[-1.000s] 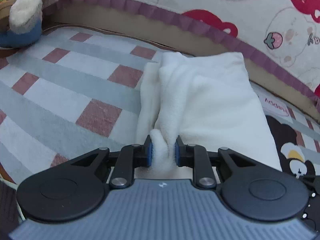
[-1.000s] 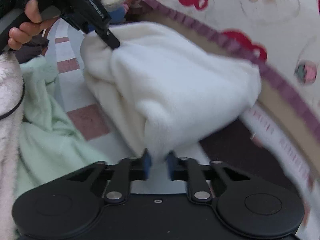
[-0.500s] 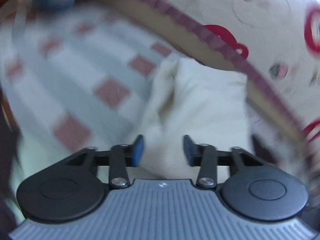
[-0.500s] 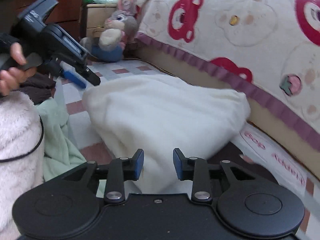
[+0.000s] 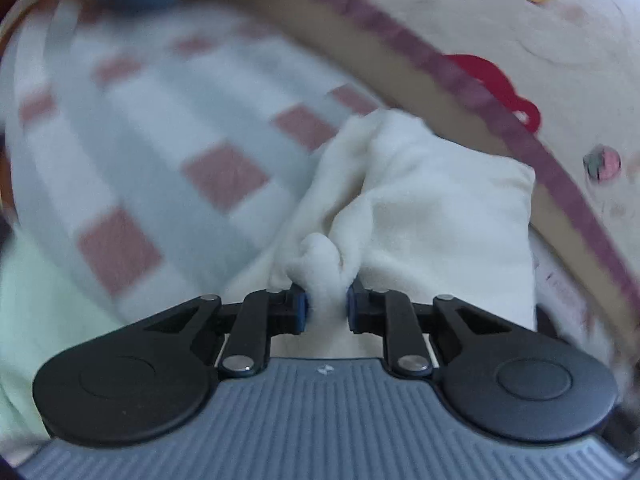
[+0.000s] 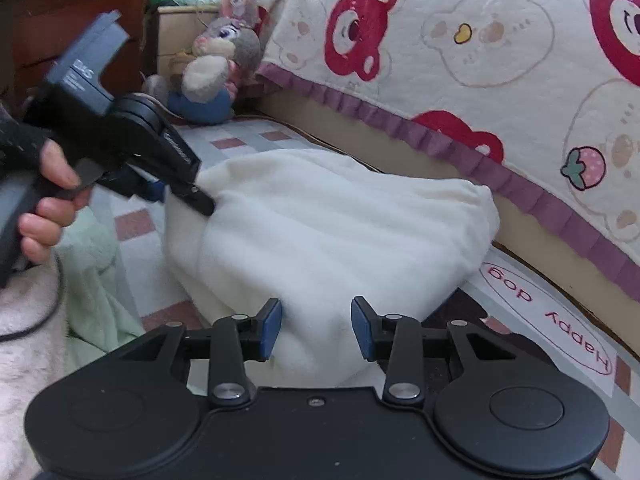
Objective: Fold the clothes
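— So how does the folded cream-white fleece garment [image 6: 332, 232] look?
— Plump, soft, lying on the checked pink-and-grey bed cover [image 5: 168, 128] beside the bear-print quilt [image 6: 480, 40].
— And the grippers?
— Left gripper [image 5: 324, 307] pinches a bunched corner; right gripper [image 6: 316, 328] stands spread apart at the near edge, holding nothing.

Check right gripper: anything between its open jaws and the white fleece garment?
Nothing visible. The right gripper is open, with the white fleece garment bulging directly between its jaws. The left gripper is shut on a bunched corner of the garment. The green cloth lies off to the side.
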